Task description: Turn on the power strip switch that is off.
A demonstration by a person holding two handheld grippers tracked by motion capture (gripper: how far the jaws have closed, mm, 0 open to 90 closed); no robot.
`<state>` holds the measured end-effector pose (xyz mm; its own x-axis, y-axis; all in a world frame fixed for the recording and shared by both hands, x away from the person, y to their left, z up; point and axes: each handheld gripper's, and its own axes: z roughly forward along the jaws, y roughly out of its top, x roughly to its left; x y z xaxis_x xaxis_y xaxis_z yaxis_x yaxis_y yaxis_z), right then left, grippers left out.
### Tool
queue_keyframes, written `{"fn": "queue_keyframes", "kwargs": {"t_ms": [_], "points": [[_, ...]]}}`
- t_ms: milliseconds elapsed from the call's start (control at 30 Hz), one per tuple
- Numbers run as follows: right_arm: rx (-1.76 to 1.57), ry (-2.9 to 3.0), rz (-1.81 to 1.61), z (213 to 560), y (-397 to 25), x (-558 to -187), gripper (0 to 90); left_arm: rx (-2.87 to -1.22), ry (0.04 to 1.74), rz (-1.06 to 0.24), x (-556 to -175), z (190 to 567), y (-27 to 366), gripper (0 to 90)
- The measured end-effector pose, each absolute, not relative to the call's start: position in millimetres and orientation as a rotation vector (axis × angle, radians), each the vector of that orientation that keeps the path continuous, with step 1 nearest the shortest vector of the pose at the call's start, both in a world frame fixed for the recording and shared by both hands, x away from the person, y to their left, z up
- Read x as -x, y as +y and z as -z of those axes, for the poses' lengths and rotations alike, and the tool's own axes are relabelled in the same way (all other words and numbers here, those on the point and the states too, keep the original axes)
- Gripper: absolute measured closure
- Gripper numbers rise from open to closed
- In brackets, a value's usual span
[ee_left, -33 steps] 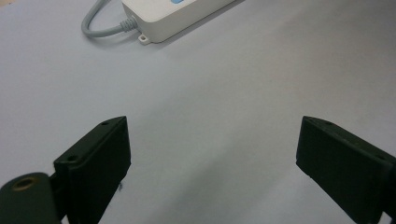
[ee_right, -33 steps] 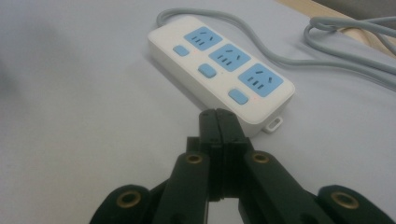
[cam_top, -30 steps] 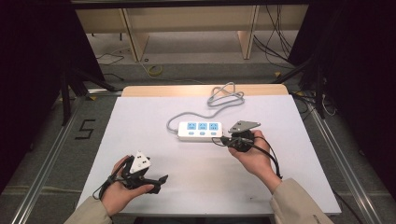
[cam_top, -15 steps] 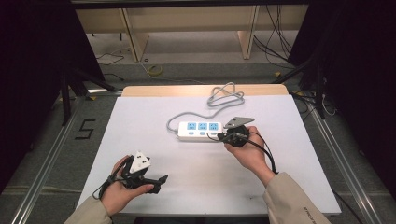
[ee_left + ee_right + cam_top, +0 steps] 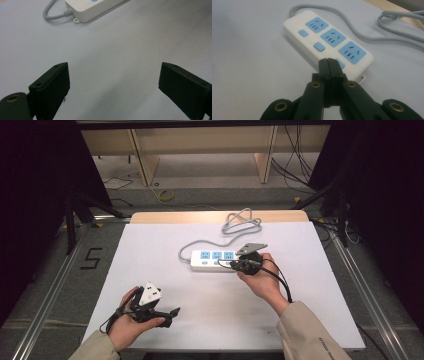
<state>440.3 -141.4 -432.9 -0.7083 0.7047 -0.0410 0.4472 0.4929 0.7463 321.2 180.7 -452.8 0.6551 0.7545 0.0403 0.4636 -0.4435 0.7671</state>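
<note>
Right gripper (image 5: 331, 65), fingers pressed together, sits on the power strip (image 5: 327, 43) button at frame centre; an off-centre push could skid the strip; left gripper (image 5: 113, 82) spread

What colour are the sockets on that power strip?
Light blue sockets on a white power strip, clearest in the right gripper view.

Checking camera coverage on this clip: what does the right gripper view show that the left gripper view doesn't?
Right gripper view: the right claw shut, its tips over the third switch button of the power strip, whose three blue sockets face up. Left gripper view: the left claw open over bare table, and the strip's end where the grey cable joins it. Both: the white strip, its cable and the table.
</note>
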Motion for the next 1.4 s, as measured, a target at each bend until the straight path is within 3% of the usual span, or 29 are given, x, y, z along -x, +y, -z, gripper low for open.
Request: {"fn": "queue_keyframes", "kwargs": {"t_ms": [1400], "points": [[-0.988,2.467,-0.969,427,-120,-468,90.0,-2.12,0.934,-0.481,-323,454,177,9.7]]}}
